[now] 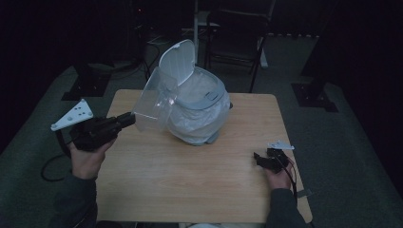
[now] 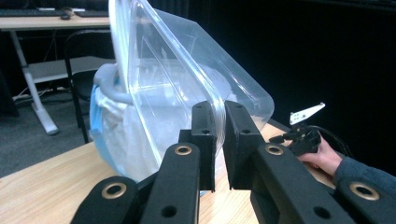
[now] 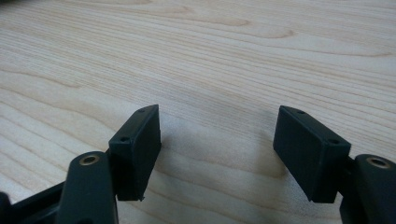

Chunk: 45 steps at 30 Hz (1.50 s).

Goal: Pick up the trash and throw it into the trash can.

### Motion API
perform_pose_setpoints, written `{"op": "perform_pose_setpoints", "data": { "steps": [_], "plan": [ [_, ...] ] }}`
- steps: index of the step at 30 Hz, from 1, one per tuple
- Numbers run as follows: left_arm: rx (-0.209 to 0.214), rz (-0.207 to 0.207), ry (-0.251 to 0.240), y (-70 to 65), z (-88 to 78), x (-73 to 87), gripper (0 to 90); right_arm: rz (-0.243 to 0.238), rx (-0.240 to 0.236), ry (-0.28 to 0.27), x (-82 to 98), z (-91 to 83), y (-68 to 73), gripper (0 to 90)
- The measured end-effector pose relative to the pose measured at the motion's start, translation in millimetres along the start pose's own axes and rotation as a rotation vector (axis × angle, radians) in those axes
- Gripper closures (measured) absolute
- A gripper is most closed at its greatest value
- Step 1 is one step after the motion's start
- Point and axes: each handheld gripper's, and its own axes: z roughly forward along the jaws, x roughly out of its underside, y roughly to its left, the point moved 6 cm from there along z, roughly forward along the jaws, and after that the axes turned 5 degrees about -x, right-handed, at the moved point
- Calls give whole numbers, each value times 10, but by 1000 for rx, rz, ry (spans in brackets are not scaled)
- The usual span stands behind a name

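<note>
Two hands: left gripper (image 1: pixel 127 119) raised, clamping clear container (image 1: pixel 154 100); right gripper (image 1: pixel 260 158) rests low.

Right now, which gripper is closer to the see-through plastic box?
Left. The left gripper has its jaws pinched on the rim of the clear plastic box, tipped against the bin. The right gripper rests apart on the table, jaws open.
</note>
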Motion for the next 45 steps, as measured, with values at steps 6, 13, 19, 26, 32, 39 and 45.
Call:
{"op": "perform_pose_setpoints", "data": {
  "steps": [6,13,19,26,32,39,45],
  "plan": [
    [14,-2,9,-22,119,-61,848,1,-1,1,0,0,1,311],
    [38,0,18,-13,262,-122,848,-1,0,1,0,-1,0,311],
    [50,9,17,5,361,-219,847,1,-1,0,0,0,1,310],
    [70,18,26,53,508,-334,847,-2,-1,1,1,0,-1,310],
    [83,23,27,75,618,-406,847,0,-1,2,1,-1,1,310],
    [94,27,18,105,664,-509,847,-1,-1,2,1,-1,1,309],
    [100,34,28,148,730,-585,847,0,-1,2,1,-1,1,309]
  ]
}}
